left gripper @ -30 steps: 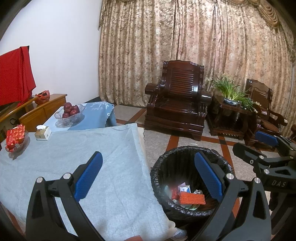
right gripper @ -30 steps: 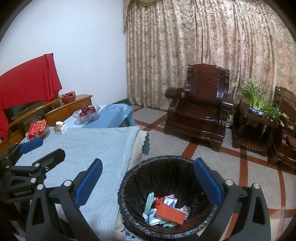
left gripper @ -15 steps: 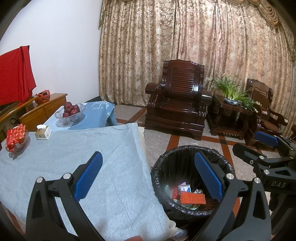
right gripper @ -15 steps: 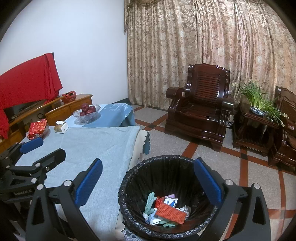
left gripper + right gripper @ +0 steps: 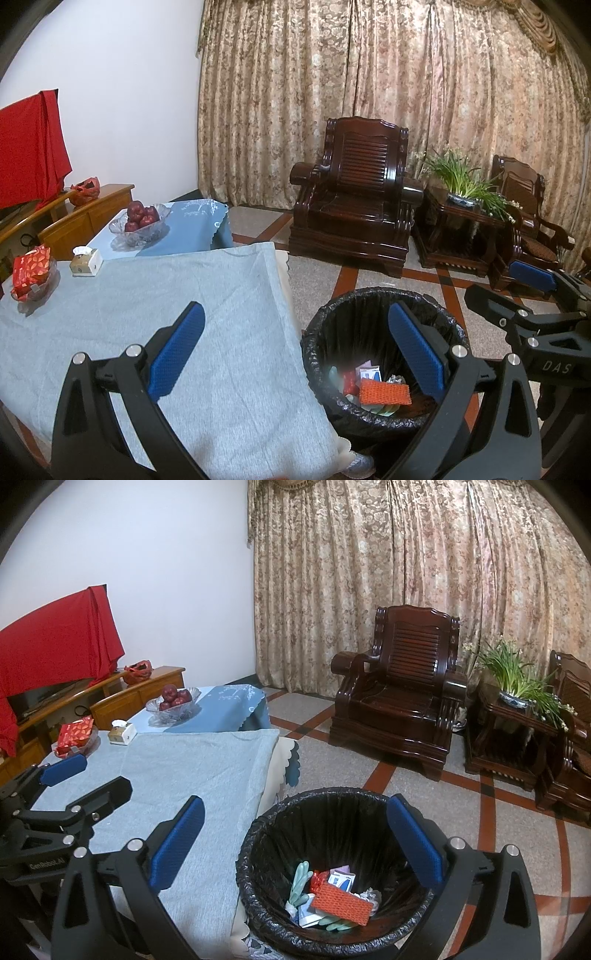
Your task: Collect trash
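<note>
A round bin with a black liner [image 5: 373,306] [image 5: 273,830] stands on the floor beside the table. Inside lie an orange-red packet [image 5: 384,392] [image 5: 341,902], a pale green glove [image 5: 300,880], a small blue-and-white box [image 5: 341,880] and other scraps. My left gripper [image 5: 295,347] is open and empty, over the table's edge and the bin; it also shows in the right wrist view [image 5: 86,775]. My right gripper [image 5: 295,830] is open and empty above the bin; it also shows in the left wrist view [image 5: 506,286].
A table with a grey-blue cloth [image 5: 129,302] [image 5: 192,768] carries a red packet in a dish [image 5: 31,267], a tissue box [image 5: 86,260] and a bowl of apples [image 5: 140,218]. Dark wooden armchairs [image 5: 354,199] and a plant stand [image 5: 465,218] are beyond.
Both views have shifted very slightly. Both grippers stay open and empty, and the bin's contents have not moved.
</note>
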Motion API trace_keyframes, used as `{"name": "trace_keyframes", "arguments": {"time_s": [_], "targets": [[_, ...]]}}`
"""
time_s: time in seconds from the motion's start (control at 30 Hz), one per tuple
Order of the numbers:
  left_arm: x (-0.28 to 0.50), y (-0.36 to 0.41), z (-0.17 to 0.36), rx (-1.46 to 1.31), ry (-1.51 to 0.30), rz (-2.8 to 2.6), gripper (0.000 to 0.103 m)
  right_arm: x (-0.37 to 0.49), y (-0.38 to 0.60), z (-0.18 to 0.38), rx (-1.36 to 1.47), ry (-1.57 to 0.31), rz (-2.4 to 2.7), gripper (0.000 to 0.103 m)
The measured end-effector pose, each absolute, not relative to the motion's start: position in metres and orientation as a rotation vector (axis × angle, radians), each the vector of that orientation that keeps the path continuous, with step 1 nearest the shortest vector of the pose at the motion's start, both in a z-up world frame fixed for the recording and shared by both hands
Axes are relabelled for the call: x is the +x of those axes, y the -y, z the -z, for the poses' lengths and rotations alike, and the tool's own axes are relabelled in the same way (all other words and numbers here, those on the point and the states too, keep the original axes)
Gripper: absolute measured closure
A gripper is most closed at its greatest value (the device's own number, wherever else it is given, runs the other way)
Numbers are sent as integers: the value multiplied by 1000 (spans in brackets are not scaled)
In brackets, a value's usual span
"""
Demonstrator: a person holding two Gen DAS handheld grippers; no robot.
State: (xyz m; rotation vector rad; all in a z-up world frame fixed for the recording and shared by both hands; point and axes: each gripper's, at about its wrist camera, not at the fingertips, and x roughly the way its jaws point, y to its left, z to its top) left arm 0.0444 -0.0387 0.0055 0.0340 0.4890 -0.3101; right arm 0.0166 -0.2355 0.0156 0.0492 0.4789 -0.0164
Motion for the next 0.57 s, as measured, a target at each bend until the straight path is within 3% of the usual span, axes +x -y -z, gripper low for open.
{"name": "trace_keyframes", "arguments": {"time_s": [0.57], "targets": [[47,33,-6,36,-491,307,6,17,236,-16,48,-480,15,6]]}}
